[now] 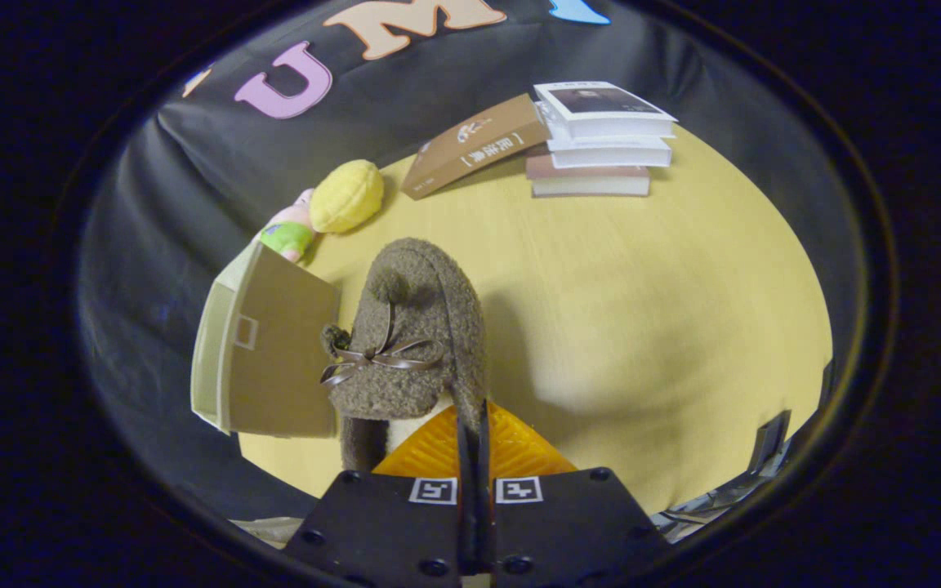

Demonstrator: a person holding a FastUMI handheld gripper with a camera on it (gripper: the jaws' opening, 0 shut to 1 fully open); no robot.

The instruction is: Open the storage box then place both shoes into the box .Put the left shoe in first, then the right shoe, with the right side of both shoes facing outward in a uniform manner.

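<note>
A fuzzy brown shoe with a thin brown ribbon bow hangs above the yellow table, toe pointing away from me. My gripper is shut on the shoe's rim at its heel side, both fingers pressed close together on the edge. The storage box, tan with a pale green side, stands just left of the shoe with its lid raised. I cannot see the inside of the box from here.
Beyond the box lie a yellow plush toy and a pink and green toy. A brown book leans against a stack of books at the table's far side. Black cloth walls the booth.
</note>
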